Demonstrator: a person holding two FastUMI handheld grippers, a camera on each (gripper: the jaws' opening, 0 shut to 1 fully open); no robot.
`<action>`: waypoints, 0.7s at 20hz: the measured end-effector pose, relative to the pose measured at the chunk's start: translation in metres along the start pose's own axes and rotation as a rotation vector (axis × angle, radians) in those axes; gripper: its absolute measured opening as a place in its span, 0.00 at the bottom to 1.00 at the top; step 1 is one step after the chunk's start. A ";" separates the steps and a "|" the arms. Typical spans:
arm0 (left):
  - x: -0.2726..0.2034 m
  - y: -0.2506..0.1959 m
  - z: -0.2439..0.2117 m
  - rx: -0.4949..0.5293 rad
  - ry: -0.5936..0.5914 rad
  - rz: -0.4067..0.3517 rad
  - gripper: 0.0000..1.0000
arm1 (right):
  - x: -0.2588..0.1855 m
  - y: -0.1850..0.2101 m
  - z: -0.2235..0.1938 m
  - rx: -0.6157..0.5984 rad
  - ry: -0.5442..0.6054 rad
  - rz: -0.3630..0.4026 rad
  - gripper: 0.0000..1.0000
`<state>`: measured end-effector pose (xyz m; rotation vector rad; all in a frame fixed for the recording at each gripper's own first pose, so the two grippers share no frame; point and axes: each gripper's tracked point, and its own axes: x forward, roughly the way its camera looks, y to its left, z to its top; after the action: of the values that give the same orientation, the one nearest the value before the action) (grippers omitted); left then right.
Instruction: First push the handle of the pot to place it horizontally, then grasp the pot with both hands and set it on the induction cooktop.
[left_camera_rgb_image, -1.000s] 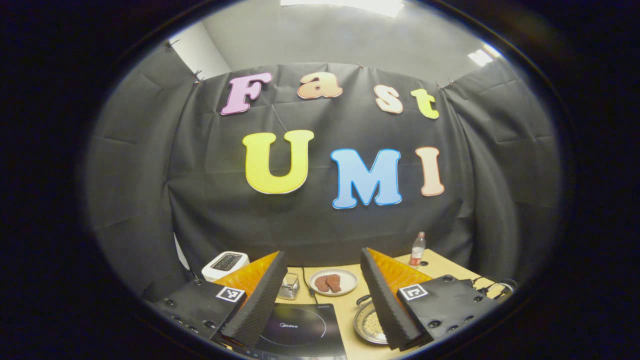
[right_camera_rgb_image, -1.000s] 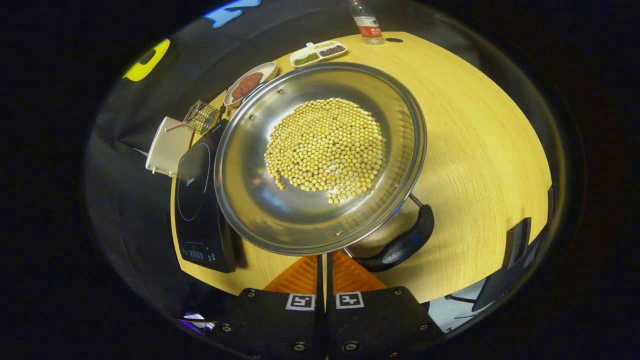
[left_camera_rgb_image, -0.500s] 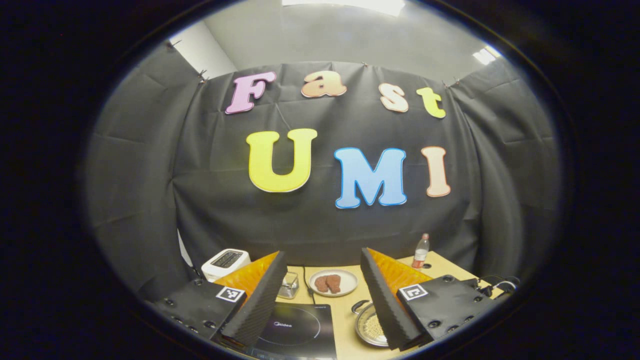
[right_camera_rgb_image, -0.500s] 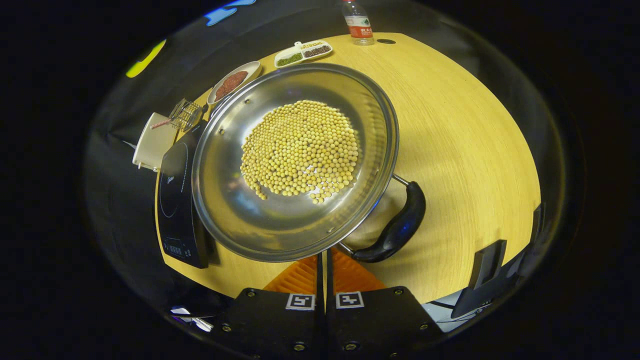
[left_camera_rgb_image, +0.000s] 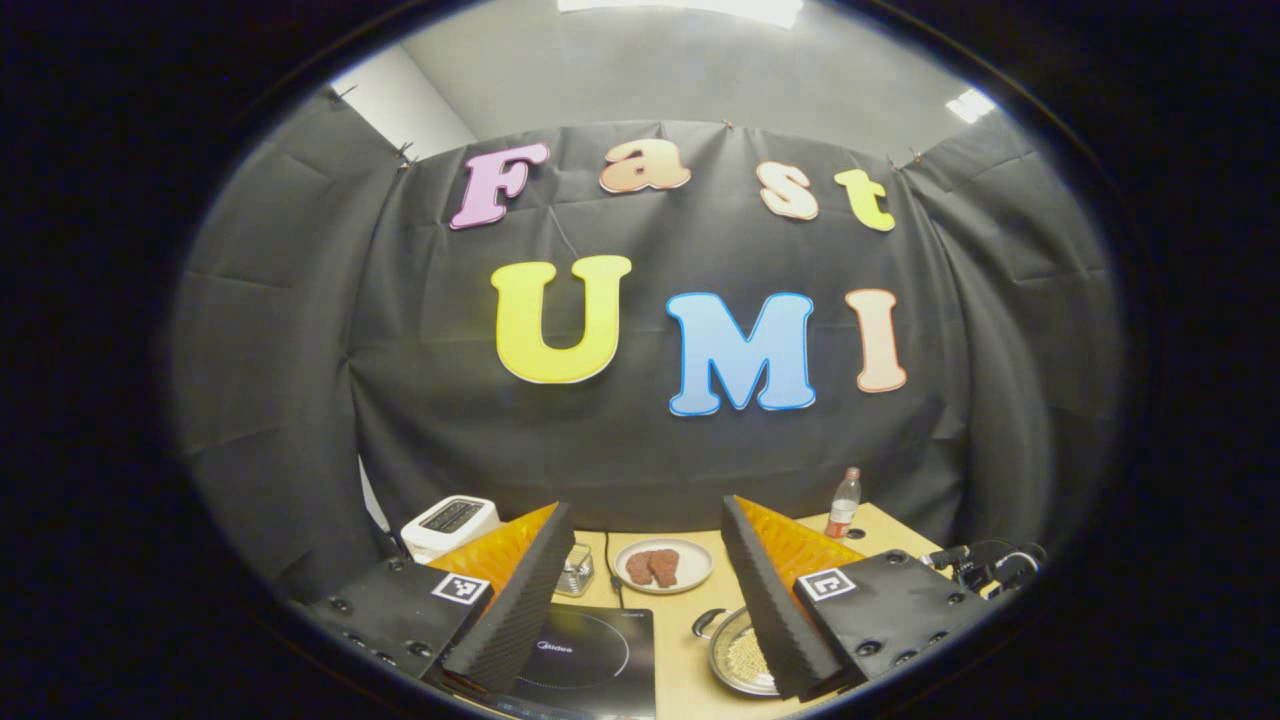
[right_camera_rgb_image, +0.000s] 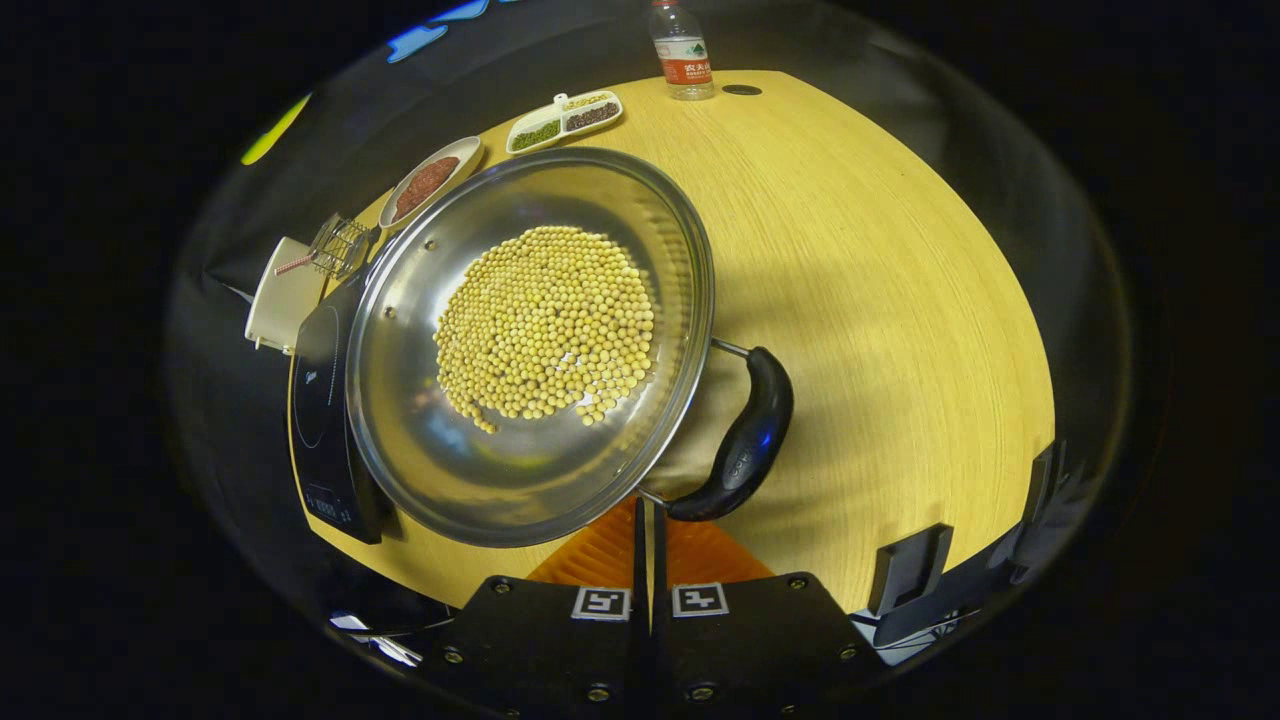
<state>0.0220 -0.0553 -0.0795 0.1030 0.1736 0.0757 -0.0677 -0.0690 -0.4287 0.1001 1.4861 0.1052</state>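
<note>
1. Pale wood-grain table (right_camera_rgb_image: 900, 300) carries everything; in the right gripper view a dark monitor-like block (right_camera_rgb_image: 910, 570) stands off its near right edge.
2. The steel pot (right_camera_rgb_image: 400, 420), holding a heap of yellow beans (right_camera_rgb_image: 545, 320), sits on the table just right of the induction cooktop (right_camera_rgb_image: 315, 400), its rim overlapping the cooktop's edge in this view. Its black handle (right_camera_rgb_image: 745, 440) juts out at the lower right on two wire struts.
3. The black glass induction cooktop lies left of the pot; in the left gripper view a brand word is printed on its surface, too small to read surely.
4. A white toaster (left_camera_rgb_image: 450, 520) stands behind the cooktop, at the table's far left.
5. An oval plate of reddish-brown food (right_camera_rgb_image: 425, 185) lies beyond the pot, a small wire rack (right_camera_rgb_image: 335, 248) to its left.
6. A divided dish of green and dark grains (right_camera_rgb_image: 562, 112) sits farther back.
7. A plastic bottle (right_camera_rgb_image: 680, 50) with a red label stands at the far edge.
8. The right gripper (right_camera_rgb_image: 645, 520) has its fingers pressed together with nothing between, tips just under the pot's near rim, beside the handle's end.
9. The left gripper (left_camera_rgb_image: 645, 550) hovers with fingers spread wide, holding nothing.
</note>
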 end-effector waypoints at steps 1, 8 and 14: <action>0.000 -0.002 0.000 0.003 0.002 0.000 0.94 | -0.001 -0.004 0.005 -0.005 -0.005 -0.009 0.01; 0.005 -0.013 -0.019 0.011 0.055 -0.007 0.96 | -0.001 -0.030 0.029 -0.058 -0.042 -0.073 0.01; 0.009 -0.022 -0.029 0.034 0.077 -0.035 0.94 | 0.001 -0.046 0.055 -0.076 -0.070 -0.104 0.01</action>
<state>0.0272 -0.0737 -0.1122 0.1307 0.2532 0.0421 -0.0125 -0.1141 -0.4312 -0.0345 1.4134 0.0730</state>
